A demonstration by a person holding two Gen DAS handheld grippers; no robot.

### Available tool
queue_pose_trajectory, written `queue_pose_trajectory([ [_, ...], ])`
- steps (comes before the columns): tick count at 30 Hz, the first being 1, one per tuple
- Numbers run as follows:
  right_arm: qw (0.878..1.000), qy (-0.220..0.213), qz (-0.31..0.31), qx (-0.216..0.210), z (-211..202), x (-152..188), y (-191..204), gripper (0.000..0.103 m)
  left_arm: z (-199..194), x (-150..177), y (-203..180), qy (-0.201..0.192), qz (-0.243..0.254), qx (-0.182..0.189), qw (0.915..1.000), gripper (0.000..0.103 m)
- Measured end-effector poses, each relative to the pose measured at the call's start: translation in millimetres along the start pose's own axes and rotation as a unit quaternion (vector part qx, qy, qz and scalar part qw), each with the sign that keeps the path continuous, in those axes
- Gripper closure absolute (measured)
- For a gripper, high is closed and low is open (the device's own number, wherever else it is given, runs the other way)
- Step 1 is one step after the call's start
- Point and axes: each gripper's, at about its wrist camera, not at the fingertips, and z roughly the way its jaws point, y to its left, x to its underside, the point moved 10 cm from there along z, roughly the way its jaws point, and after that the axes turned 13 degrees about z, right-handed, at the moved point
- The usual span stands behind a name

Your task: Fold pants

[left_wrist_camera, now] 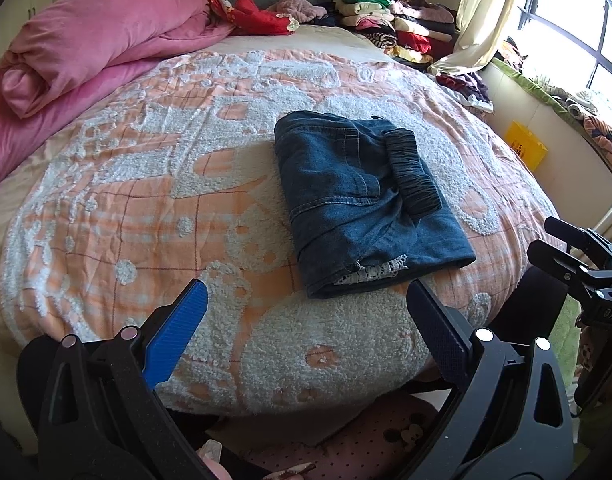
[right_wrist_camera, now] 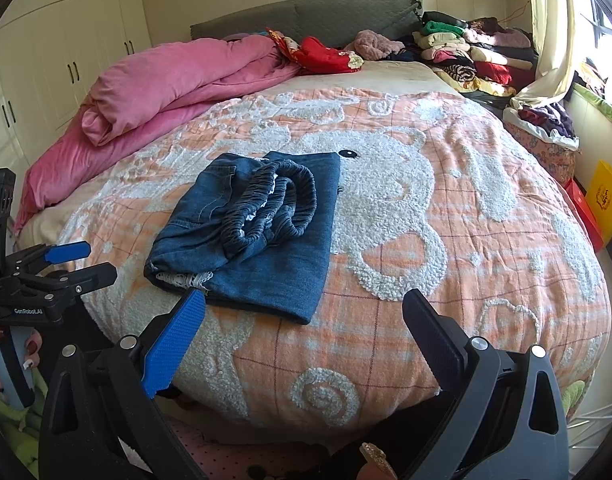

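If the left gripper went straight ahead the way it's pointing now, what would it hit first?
Most likely the folded blue denim pants on the orange-and-white quilted bedspread. The open left gripper points toward their near folded edge with nothing between; it might graze the bedspread first, since depth is unclear.

"GenRobot.AI" is printed in white on the black body of the left gripper. "DAS" can be read on the right gripper, cut off at the frame edge.
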Motion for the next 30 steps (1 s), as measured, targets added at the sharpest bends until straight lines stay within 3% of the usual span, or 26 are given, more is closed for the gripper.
queue_pose_trajectory([
  [30,1.000,-0.001,0.001,0.003,-1.1,0.4,1.1,0.005,0.7,5.1,4.2,0.010,-0.003,-0.007,0.9999,0.010],
])
